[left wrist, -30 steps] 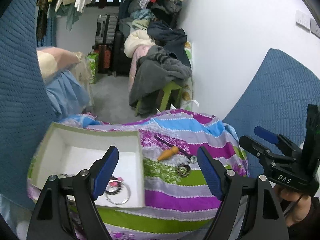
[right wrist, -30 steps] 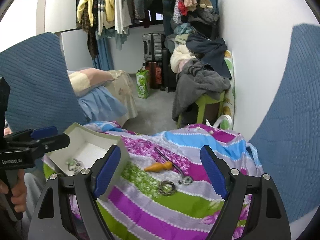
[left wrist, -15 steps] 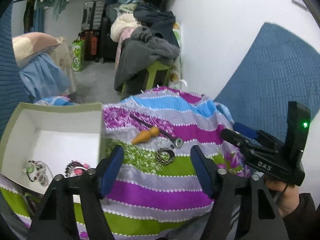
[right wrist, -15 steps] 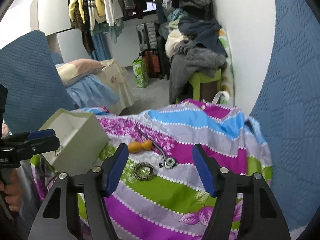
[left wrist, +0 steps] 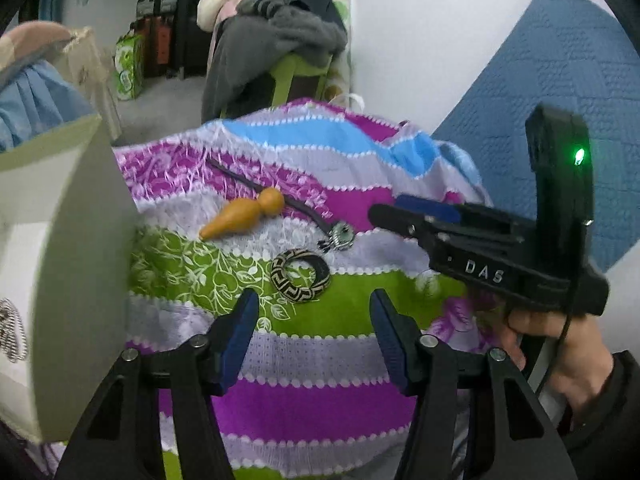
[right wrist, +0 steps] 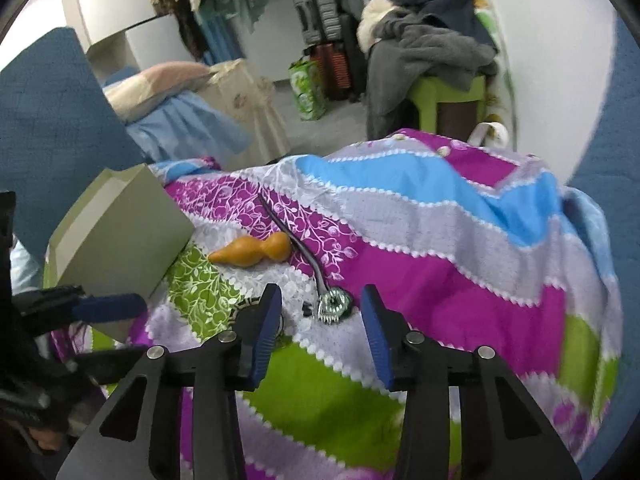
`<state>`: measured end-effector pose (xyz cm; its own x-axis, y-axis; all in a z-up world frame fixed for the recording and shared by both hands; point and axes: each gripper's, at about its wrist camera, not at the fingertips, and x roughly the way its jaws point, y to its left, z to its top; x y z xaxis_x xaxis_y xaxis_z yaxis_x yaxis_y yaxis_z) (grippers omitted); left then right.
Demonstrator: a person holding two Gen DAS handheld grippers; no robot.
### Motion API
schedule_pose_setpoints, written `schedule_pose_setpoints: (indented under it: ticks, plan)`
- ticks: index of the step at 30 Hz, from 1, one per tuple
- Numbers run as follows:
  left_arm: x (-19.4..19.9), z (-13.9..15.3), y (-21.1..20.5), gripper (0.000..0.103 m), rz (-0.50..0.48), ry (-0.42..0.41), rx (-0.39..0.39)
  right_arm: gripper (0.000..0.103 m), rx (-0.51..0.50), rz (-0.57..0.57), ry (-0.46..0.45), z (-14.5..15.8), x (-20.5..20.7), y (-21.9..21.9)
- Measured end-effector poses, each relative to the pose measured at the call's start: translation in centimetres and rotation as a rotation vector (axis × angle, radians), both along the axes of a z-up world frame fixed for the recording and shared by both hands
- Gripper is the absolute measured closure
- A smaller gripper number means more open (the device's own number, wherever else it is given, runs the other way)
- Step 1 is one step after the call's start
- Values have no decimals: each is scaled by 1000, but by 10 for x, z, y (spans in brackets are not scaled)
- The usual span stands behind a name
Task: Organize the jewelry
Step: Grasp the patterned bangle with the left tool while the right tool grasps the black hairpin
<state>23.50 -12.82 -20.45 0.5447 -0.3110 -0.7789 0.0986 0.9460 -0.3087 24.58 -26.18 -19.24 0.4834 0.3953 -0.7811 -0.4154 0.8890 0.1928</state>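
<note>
On the striped cloth lie an orange gourd pendant [left wrist: 244, 216] [right wrist: 252, 251], a silver round pendant on a dark cord [left wrist: 340, 237] [right wrist: 333, 304], and a black-and-cream patterned ring bangle [left wrist: 300, 276], partly hidden behind my right finger in the right wrist view [right wrist: 240, 308]. My left gripper [left wrist: 314, 320] is open and empty, just short of the bangle. My right gripper [right wrist: 320, 316] is open and empty, with the silver pendant between its fingertips. A pale green box [left wrist: 80, 240] [right wrist: 120, 232] at the left holds a chain piece [left wrist: 12, 332].
The cloth [right wrist: 440, 240] covers a small rounded surface that drops off at its edges. Blue quilted panels [left wrist: 540, 80] stand at the right and left. A green stool piled with clothes [right wrist: 440, 92] and luggage stand behind.
Both grippers have moved forward and down toward the jewelry on the cloth. The left one has swung right, away from the box. Both stay open.
</note>
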Motion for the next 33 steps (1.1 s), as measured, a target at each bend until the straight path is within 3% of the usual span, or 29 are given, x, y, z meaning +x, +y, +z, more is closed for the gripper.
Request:
schedule_pose_setpoints:
  ticks: [3, 11, 16, 21, 26, 33]
  plan:
    - [12, -18, -1, 59, 17, 41, -13, 75, 4, 50, 17, -11, 15, 8]
    - [36, -49, 4, 67, 64, 91, -53, 85, -32, 161, 62, -40, 46, 30]
    - [46, -53, 5, 68, 70, 84, -52, 87, -25, 190, 59, -41, 57, 38]
    - [51, -57, 9, 76, 77, 91, -64, 88, -41, 216, 60, -45, 67, 50]
    - [52, -59, 14, 79, 85, 80, -90, 89, -114, 240, 72, -61, 67, 57]
    - [51, -60, 10, 92, 79, 70, -71, 95, -185, 247, 8, -61, 60, 62]
